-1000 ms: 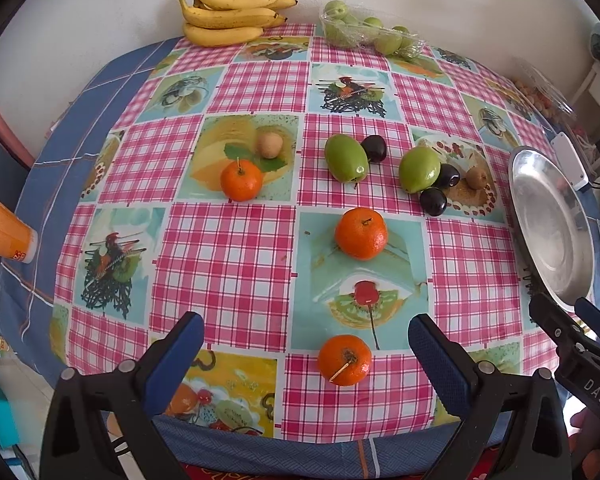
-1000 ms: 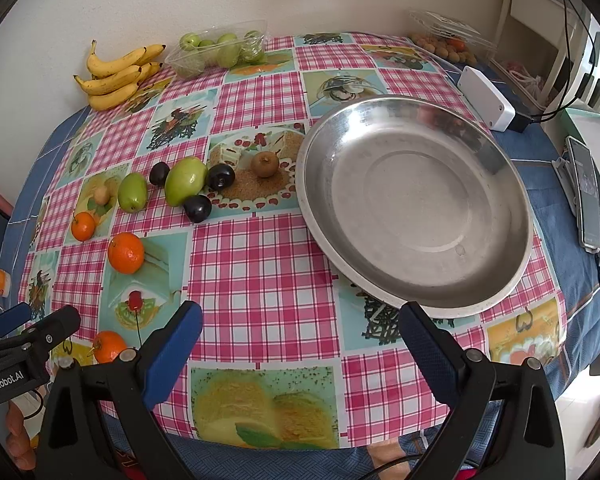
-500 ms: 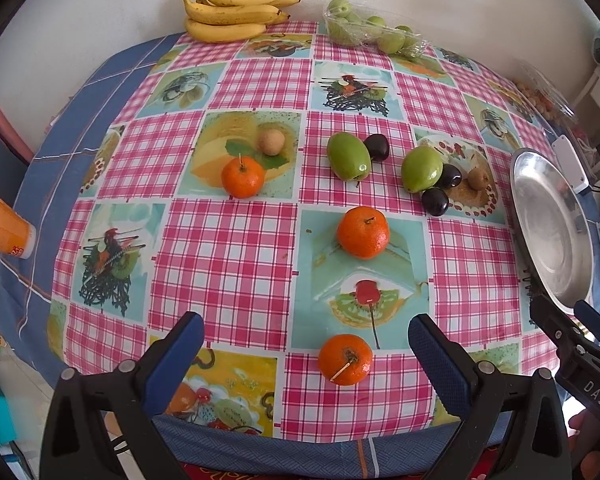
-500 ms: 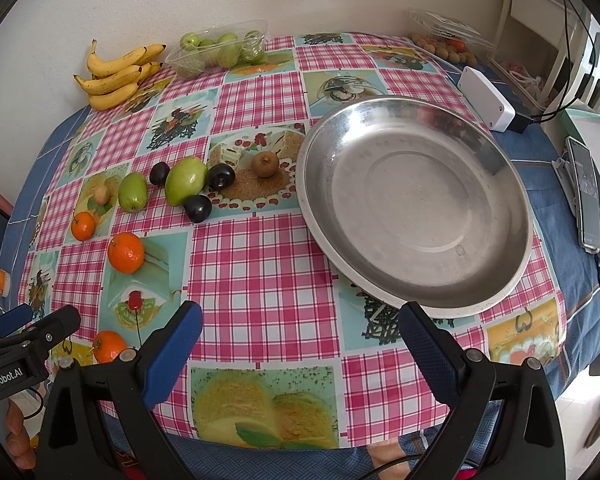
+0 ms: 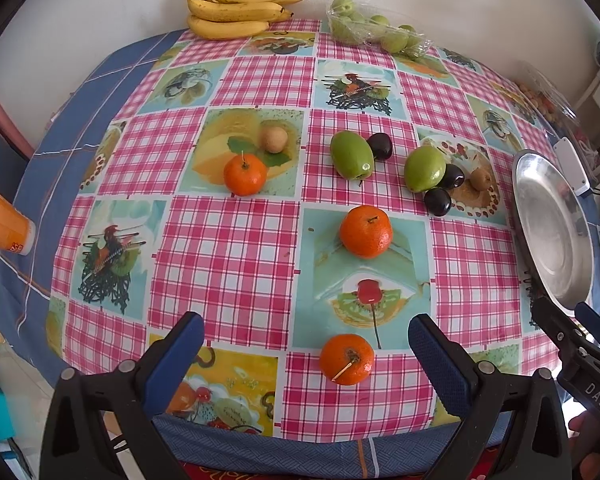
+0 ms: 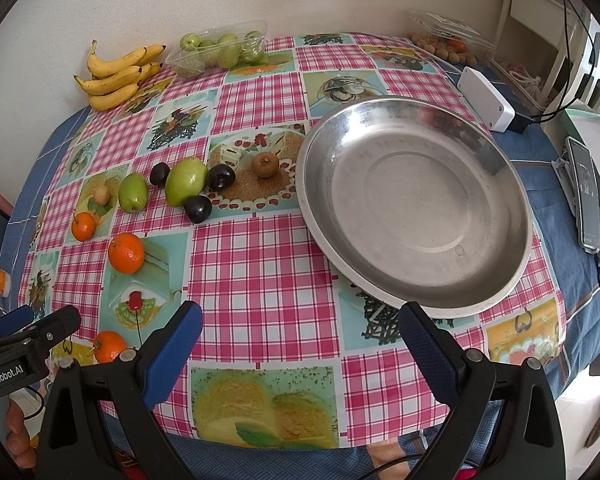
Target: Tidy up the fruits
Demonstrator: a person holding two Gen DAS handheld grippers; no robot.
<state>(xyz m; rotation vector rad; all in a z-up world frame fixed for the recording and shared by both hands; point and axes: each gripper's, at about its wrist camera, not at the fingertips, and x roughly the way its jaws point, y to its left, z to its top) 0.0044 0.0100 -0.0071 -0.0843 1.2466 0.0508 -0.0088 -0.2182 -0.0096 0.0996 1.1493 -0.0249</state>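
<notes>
Nearest the left gripper [image 5: 306, 344], whose jaws stand wide open and hold nothing, a small orange [image 5: 347, 359] sits on the table [image 5: 236, 248] between the blue pads. Just beyond it lies a larger orange [image 5: 365, 231], and a third orange [image 5: 245, 174] rests farther off to the left, beside a small tan fruit [image 5: 273, 139]. Past these, two green fruits [image 5: 351, 155] lie among three dark plums [image 5: 437, 201] and a brown kiwi-like fruit [image 5: 481, 179].

On the right side, the right gripper [image 6: 300, 340] also has its jaws spread wide and empty, hovering at the table's near edge just in front of a large, bare metal dish [image 6: 416, 208]. At the far edge of the table are a bunch of bananas [image 5: 236, 12] and a clear pack of green fruit [image 5: 374, 32].

Judging by looks, the oranges are light, round and firm, likely to roll, so closing on the widest middle seems best. The plums look smooth and slippery and may bruise, so a gentle squeeze suits them.
</notes>
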